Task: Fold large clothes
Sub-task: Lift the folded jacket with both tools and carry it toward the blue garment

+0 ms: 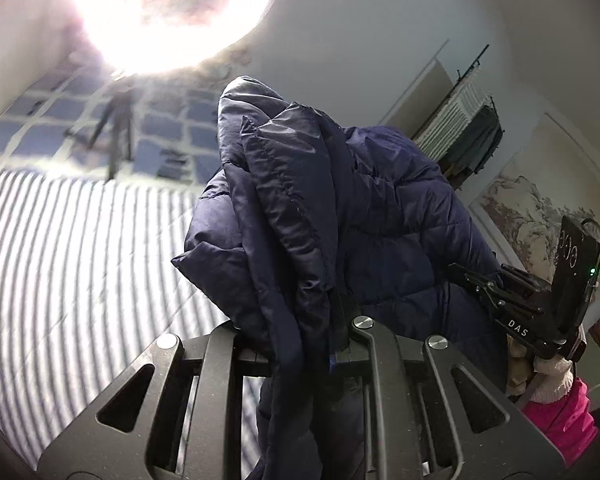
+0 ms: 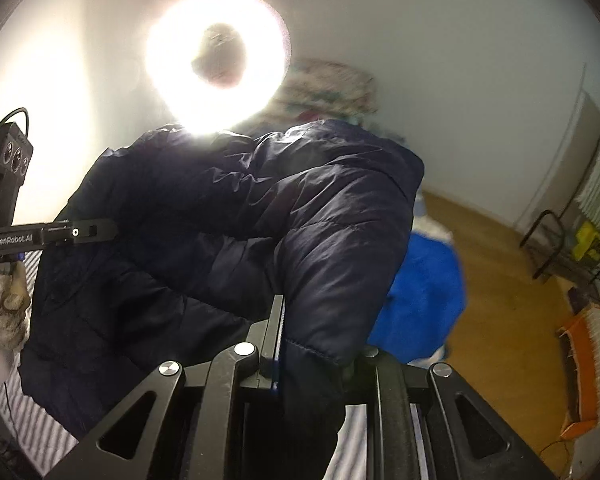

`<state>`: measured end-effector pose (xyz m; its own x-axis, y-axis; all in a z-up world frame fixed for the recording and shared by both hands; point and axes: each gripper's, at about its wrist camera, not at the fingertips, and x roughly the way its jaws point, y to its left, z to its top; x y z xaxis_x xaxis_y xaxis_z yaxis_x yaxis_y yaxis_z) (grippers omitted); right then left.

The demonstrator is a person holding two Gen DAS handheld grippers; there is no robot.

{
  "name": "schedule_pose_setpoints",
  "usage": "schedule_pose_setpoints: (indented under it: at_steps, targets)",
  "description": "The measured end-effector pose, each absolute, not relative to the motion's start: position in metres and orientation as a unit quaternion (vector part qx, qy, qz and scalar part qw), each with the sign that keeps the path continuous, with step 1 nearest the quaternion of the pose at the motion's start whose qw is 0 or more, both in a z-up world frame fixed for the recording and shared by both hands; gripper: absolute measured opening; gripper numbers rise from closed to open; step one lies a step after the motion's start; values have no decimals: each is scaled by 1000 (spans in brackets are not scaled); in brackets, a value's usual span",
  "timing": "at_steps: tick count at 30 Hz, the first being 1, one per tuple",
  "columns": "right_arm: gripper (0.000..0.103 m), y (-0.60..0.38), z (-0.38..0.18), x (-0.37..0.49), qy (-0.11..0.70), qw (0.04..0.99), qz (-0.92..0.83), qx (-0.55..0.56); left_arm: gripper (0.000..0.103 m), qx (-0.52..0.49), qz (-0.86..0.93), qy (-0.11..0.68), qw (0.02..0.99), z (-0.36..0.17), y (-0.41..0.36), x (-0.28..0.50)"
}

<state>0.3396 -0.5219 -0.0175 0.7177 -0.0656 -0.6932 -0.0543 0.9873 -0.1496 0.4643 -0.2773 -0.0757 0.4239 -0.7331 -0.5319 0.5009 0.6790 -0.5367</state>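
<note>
Both hand-held grippers, L [image 1: 300,344] "GenRobot.AI" & R [image 2: 316,356] "DAS", clamped on navy puffer jacket [image 2: 228,216]

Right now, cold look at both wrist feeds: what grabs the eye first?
The dark navy quilted puffer jacket fills the middle of both views, bunched and lifted, with the left gripper and the right gripper each clamped on its fabric. Above it a glaring round ring light washes out the upper part of each view. Low right of the jacket in the right wrist view sits a bright blue cloth.
</note>
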Motion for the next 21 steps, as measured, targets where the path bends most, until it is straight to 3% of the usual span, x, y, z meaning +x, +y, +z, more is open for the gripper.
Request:
schedule_pose_setpoints:
  at_steps: [9,21]
  targets:
    - [16,-590,-3,403,339,930,-68,-126,15,-145,-384,355,840,-71,-378,539]
    - [16,-634,-71,502,359,923,-90,-110,15,-137,-346,374,849,-126,-440,605]
